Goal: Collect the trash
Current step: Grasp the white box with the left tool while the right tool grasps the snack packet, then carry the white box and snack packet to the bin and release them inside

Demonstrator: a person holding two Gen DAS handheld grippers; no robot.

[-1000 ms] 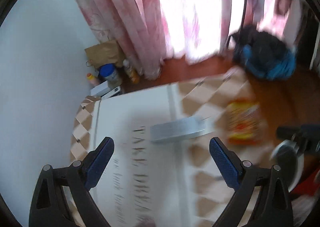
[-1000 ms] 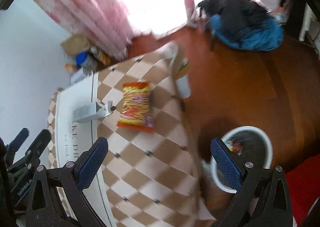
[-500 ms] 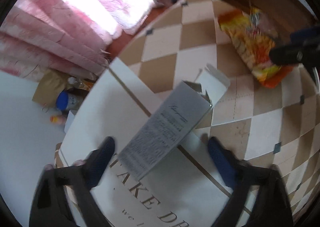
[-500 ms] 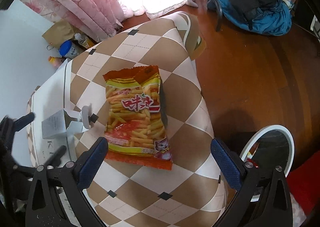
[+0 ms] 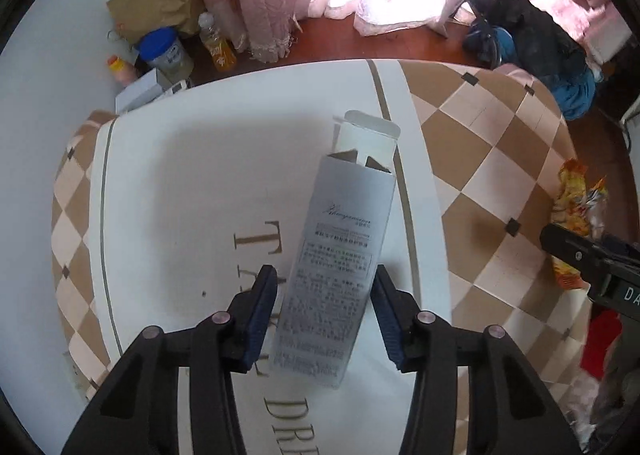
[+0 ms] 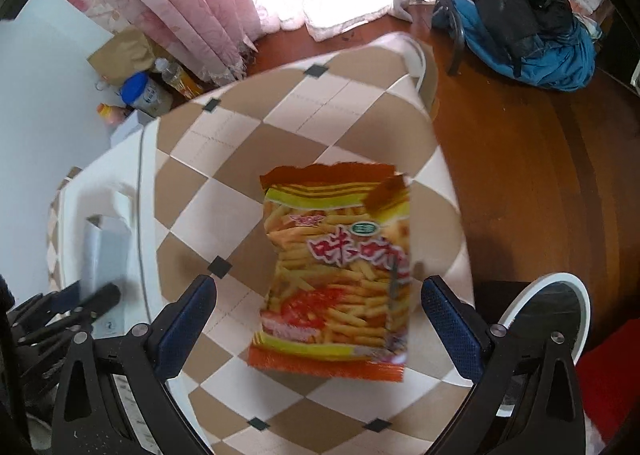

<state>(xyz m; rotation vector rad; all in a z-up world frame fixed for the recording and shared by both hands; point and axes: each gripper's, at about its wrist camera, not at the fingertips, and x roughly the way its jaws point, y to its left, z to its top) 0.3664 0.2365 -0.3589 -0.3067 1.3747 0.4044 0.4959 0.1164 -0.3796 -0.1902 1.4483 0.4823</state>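
Observation:
A grey carton box with an open white flap lies on the white part of the table cloth. My left gripper has its blue pads close on both sides of the box's near end. The box also shows at the left of the right wrist view. An orange snack bag lies flat on the brown-and-cream checked cloth. My right gripper is open wide, straddling the bag's near end just above it. The bag shows at the right edge of the left view.
A white-rimmed trash bin stands on the wooden floor right of the table. A chair with dark and blue clothes stands behind. Bottles, a jar and a paper bag sit by the pink curtains. Something red lies at the lower right.
My left gripper has swung in line with the box and narrowed around its near end. My right gripper has moved forward over the snack bag, which now lies between its open fingers.

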